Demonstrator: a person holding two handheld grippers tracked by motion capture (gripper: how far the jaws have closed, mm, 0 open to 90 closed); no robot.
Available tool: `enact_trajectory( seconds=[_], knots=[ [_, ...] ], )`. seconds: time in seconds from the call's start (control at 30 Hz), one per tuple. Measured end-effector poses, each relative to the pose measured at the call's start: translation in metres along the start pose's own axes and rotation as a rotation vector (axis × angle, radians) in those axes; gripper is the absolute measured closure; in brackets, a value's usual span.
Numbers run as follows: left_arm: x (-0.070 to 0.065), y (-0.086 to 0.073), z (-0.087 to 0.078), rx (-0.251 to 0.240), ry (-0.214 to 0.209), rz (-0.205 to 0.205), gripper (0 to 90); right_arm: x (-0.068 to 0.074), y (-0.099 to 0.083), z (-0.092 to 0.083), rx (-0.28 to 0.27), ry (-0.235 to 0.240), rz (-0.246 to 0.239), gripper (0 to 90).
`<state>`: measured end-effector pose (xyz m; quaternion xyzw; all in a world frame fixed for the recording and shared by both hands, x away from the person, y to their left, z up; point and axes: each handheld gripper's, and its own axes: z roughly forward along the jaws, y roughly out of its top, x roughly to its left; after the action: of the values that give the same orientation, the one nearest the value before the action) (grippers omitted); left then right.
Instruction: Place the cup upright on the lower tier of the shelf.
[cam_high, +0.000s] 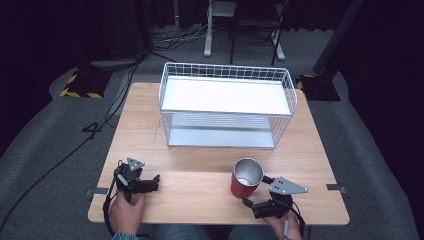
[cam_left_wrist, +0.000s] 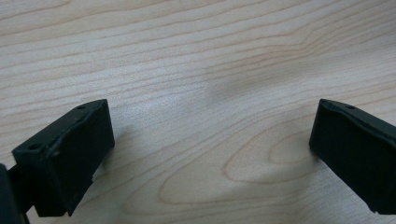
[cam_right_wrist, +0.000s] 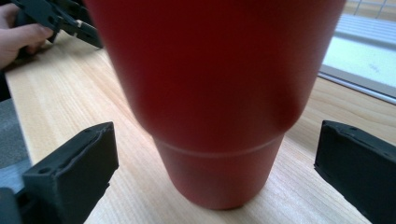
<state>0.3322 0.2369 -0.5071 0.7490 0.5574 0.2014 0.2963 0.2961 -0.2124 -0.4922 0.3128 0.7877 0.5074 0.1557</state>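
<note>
A red cup (cam_high: 244, 183) with a shiny metal inside stands upright on the wooden table (cam_high: 200, 155), near the front right. My right gripper (cam_high: 257, 191) is open just in front of it, one jaw on each side. In the right gripper view the cup (cam_right_wrist: 219, 84) looms close between the jaws of that gripper (cam_right_wrist: 218, 137), with a gap on both sides. My left gripper (cam_high: 154, 181) rests low at the front left, pointing right. It stands open (cam_left_wrist: 212, 123) over bare wood, with nothing between its jaws.
A white wire two-level rack (cam_high: 227, 106) stands at the back middle of the table. The person's left hand (cam_right_wrist: 18, 32) and the left gripper (cam_right_wrist: 60, 18) appear far off in the right gripper view. Cables and stands lie on the floor behind the table.
</note>
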Motion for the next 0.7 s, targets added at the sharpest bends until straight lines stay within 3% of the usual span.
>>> enact_trajectory(
  seconds=[0.47, 0.7],
  knots=[
    [0.000, 0.000, 0.000, 0.000, 0.000, 0.000, 0.2, 0.001, 0.004, 0.025, 0.062, -0.010, 0.019, 0.1],
    [0.000, 0.000, 0.000, 0.000, 0.000, 0.000, 0.2, -0.001, 0.004, 0.028, 0.070, 0.002, 0.028, 12.9]
  ],
)
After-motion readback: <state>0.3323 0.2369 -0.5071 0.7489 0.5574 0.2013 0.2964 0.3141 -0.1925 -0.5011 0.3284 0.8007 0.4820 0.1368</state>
